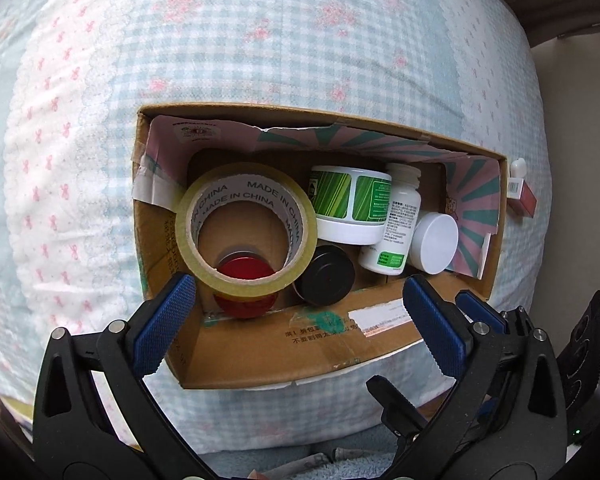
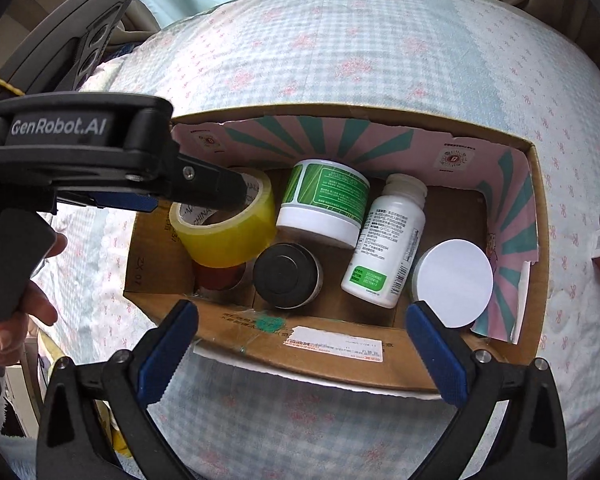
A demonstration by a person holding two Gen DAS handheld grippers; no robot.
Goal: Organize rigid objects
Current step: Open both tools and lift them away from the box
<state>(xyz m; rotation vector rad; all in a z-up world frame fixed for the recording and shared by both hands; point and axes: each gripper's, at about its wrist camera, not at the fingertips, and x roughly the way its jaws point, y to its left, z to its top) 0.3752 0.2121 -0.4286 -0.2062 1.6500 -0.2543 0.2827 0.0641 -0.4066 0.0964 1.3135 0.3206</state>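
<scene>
While both claws hang spread and empty above it, the cardboard box (image 1: pixel 260 344) lies on the bed's checked quilt (image 1: pixel 260 40). Inside the box, from its left end: one tape roll (image 1: pixel 246 236) leaning over one red-lidded tin (image 1: pixel 244 276); one black-lidded jar (image 1: pixel 328 276); behind that, one green-labelled tub (image 1: pixel 350 208) on its side; one white bottle (image 1: pixel 396 220) lying down; and at the right end one white-lidded jar (image 1: pixel 436 244). Outside the box's right wall lies one small red-and-white carton (image 1: pixel 520 196).

The left claw (image 1: pixel 300 322) frames the tape roll's printed core. Only the right wrist view shows the left claw from the side, reaching over the tape roll, with a hand (image 2: pixel 24 312) on its handle; the right claw (image 2: pixel 300 350) hangs over the box's near wall.
</scene>
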